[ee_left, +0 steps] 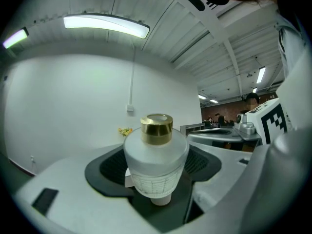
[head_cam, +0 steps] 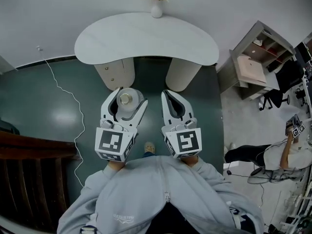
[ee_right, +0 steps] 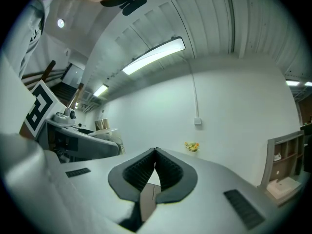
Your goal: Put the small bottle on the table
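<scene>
Head view: left hand-held gripper clasps small bottle.

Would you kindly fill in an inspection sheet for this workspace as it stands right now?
Surface: white curved table ahead, bare except for a vase of flowers at its far edge.
Job's things: small bottle, frosted with a gold cap, upright, not yet on the table.
Clutter: nothing seen.
Tools: left tool shut on the small bottle; right tool shut, empty.
Cables: thin white cable trailing over the dark floor left of the table.
Surroundings: shelf unit and office chair at right; another person at lower right; dark wooden structure at lower left.
</scene>
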A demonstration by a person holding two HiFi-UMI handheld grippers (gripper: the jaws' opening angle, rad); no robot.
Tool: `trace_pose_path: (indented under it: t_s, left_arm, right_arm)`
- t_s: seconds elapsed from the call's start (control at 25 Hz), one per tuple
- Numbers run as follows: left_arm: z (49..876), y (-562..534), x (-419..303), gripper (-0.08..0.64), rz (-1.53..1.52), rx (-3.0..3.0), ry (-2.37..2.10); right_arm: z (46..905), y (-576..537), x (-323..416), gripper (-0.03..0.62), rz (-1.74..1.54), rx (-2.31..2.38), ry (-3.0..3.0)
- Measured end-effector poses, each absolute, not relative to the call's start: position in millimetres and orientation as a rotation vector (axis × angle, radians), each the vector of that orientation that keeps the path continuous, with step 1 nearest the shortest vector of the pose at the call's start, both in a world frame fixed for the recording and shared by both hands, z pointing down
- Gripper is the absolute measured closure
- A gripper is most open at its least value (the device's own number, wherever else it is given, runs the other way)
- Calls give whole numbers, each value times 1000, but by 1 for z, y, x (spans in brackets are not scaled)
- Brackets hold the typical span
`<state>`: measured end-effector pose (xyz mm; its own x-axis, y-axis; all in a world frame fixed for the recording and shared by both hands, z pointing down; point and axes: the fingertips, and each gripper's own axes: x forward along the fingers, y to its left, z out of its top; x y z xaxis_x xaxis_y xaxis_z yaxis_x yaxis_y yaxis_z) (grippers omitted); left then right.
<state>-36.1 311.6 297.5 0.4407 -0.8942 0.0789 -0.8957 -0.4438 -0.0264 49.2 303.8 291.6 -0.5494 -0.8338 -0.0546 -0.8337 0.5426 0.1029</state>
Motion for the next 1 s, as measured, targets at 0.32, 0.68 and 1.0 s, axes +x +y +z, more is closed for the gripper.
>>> trace_pose_path:
  t_s: [0.32, 0.68, 1.0]
  left_arm:
    - [297, 279, -28, 227, 131, 2632, -1670]
    - [302, 251, -26, 227, 148, 2632, -1637]
    - [305, 205, -40, 227, 150, 2628, -1617]
  right_arm:
    - [292, 269, 58, 566, -178, 1471, -2781]
    - [296, 244, 58, 565, -152, 1486, -2779]
    - [299, 198, 48, 565, -145, 1506, -2757]
